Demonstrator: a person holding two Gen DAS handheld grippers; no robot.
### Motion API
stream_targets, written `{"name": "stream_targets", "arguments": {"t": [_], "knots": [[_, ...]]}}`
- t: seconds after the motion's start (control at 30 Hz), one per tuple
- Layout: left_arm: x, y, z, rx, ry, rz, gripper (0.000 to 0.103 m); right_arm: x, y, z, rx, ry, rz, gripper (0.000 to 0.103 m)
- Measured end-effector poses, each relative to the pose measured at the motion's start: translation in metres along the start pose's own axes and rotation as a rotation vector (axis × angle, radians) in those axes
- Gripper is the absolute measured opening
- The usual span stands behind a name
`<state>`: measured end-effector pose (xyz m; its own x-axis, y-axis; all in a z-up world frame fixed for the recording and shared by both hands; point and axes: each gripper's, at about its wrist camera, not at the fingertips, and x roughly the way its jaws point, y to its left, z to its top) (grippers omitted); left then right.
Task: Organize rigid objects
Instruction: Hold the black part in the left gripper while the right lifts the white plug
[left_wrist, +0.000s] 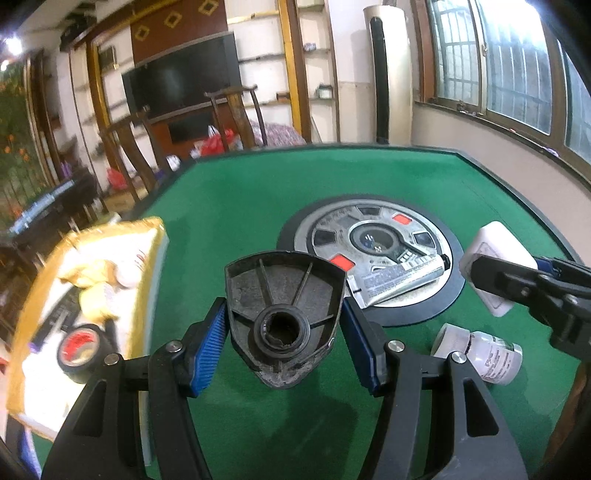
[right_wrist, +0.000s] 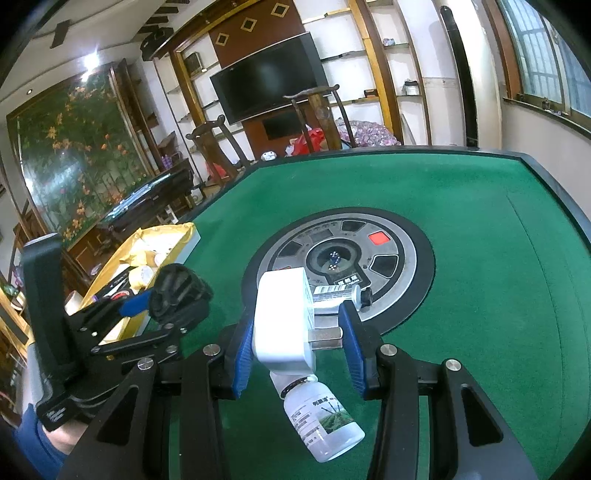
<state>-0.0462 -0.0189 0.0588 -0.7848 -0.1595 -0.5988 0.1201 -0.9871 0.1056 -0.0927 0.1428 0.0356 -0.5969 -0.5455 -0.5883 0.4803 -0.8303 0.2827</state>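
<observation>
A black fan-shaped plastic part (left_wrist: 284, 295) with a round hub sits between the blue pads of my left gripper (left_wrist: 284, 347), which is shut on it above the green table (left_wrist: 258, 199). My right gripper (right_wrist: 299, 350) is shut on a white plug adapter (right_wrist: 284, 325), its metal prongs pointing at the right pad. In the left wrist view the right gripper (left_wrist: 509, 267) and adapter (left_wrist: 495, 243) are at the right. The right wrist view has the left gripper (right_wrist: 166, 302) and black part (right_wrist: 181, 291) at the left. A white bottle (right_wrist: 325, 417) (left_wrist: 480, 354) lies on the felt below the adapter.
A yellow open box (left_wrist: 147, 229) (right_wrist: 177, 236) at the table's left edge holds tape rolls (left_wrist: 79, 347) and other small items. A silver tube (left_wrist: 391, 277) (right_wrist: 336, 295) lies on the round centre disc (left_wrist: 325, 221) (right_wrist: 402, 258). Wooden chairs (right_wrist: 218, 147) stand beyond the far edge.
</observation>
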Motion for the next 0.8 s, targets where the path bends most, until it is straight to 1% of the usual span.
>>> {"name": "stream_targets", "arguments": {"t": [0.2, 0.47, 0.67, 0.8], "knots": [[-0.019, 0.007, -0.001, -0.001, -0.055, 0.037, 0.06, 0.002, 0.0, -0.001, 0.001, 0.007, -0.001, 0.038], [-0.039, 0.016, -0.005, 0.008, -0.096, 0.08, 0.06, 0.001, 0.001, -0.003, 0.007, 0.002, 0.001, 0.038], [-0.055, 0.019, -0.005, 0.018, -0.131, 0.103, 0.06, 0.003, 0.003, -0.006, 0.007, -0.01, 0.002, 0.038], [-0.068, 0.025, -0.004, 0.006, -0.156, 0.106, 0.06, 0.006, 0.004, -0.009, 0.006, -0.012, -0.012, 0.038]]}}
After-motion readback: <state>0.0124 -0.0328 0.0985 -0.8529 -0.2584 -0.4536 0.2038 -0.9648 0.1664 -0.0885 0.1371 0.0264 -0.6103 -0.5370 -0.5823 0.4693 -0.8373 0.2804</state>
